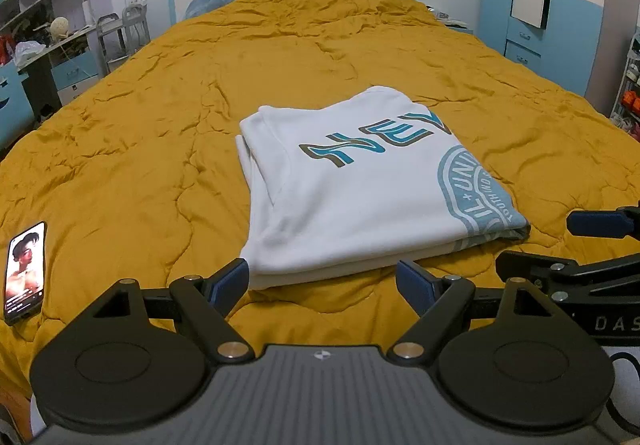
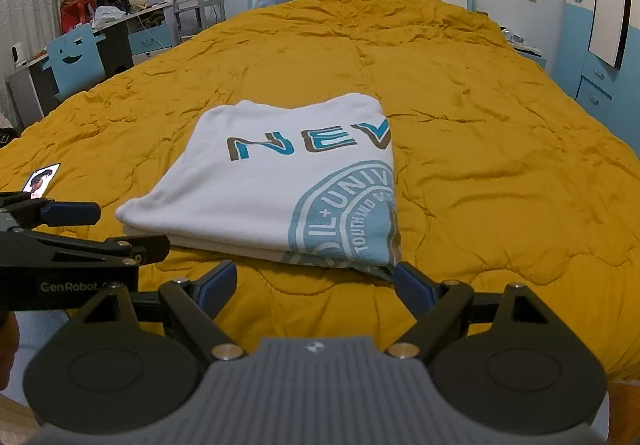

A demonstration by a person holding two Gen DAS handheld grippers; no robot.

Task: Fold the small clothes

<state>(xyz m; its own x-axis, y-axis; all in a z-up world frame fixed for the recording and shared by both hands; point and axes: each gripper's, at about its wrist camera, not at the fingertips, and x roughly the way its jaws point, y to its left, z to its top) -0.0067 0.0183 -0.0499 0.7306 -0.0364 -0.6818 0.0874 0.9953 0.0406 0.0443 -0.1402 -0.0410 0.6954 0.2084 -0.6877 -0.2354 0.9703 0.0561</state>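
The folded shirt point(image 1: 352, 197) lay on the bed point(image 1: 160, 133); left claw point(image 1: 322, 283) and right claw point(image 2: 316, 283) stood wide, empty, just before it.

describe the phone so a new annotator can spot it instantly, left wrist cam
Start at the mustard quilt that covers the bed. Left of the folded white T-shirt, by the picture's left edge, lies the phone. It is the only dark slab with a lit screen, which shows a photo.
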